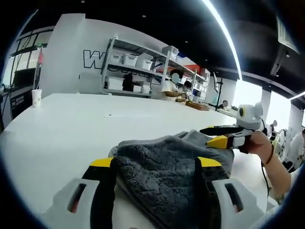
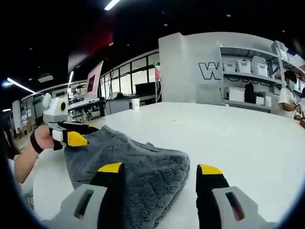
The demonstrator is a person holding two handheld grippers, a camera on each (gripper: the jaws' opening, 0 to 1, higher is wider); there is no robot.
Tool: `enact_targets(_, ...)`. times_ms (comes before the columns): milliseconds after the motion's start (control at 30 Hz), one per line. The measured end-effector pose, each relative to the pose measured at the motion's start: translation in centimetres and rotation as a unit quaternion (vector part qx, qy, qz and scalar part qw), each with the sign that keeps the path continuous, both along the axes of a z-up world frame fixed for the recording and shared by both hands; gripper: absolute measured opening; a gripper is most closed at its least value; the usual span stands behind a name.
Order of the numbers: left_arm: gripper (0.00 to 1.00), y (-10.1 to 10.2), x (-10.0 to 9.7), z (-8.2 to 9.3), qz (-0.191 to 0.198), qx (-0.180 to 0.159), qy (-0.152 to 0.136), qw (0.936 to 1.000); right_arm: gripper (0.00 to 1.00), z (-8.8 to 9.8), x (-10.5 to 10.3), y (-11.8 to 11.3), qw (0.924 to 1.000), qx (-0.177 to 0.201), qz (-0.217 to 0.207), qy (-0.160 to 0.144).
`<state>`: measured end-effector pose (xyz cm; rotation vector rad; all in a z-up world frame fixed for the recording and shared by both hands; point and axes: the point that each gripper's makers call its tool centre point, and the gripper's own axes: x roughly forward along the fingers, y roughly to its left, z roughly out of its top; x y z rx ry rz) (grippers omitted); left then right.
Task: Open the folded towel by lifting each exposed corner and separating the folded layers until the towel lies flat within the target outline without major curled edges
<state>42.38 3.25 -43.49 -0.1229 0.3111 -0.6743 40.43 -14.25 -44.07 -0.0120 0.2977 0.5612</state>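
A grey fluffy towel (image 1: 162, 176) lies bunched and folded on the white table (image 1: 71, 124). In the left gripper view my left gripper (image 1: 155, 163) is open, its yellow-tipped jaws on either side of the towel's near part. The right gripper (image 1: 214, 135), held by a hand (image 1: 259, 143), reaches in from the right at the towel's far edge. In the right gripper view my right gripper (image 2: 160, 168) stands open; the towel (image 2: 128, 157) lies against its left jaw and its right jaw is over bare table (image 2: 238, 138). The left gripper (image 2: 78, 134) sits at the towel's far left edge.
A paper cup (image 1: 36, 97) stands far off near the table's edge, and is the cup (image 2: 136, 103) in the right gripper view too. Metal shelving (image 1: 138, 67) with boxes lines the back wall. A person (image 2: 288, 95) stands by the shelves (image 2: 248, 76).
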Motion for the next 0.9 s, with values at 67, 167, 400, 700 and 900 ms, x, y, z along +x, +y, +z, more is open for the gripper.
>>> enact_targets(67,0.66,0.0,0.1,0.0,0.0,0.0,0.0,1.0,0.57,-0.1,0.0,0.0,1.0,0.002,-0.001,0.001)
enact_targets(167,0.65,0.0,0.3,-0.2,0.003,-0.001,0.001,1.0,0.57,-0.3,-0.1,0.2,1.0,0.004,0.0,0.004)
enact_targets(400,0.62,0.2,0.8,-0.3,0.01,-0.003,0.0,0.9999,0.54,-0.2,0.1,0.3,0.9997,0.021,-0.004,0.008)
enact_targets(700,0.58,-0.1,1.4,-0.9,0.011,-0.008,0.011,0.9998,0.53,-0.5,0.5,0.6,0.999,0.041,-0.008,0.017)
enact_targets(900,0.53,0.0,1.3,-1.2,0.014,-0.016,0.018,0.9996,0.52,-0.8,0.8,0.3,0.9982,0.051,-0.014,0.027)
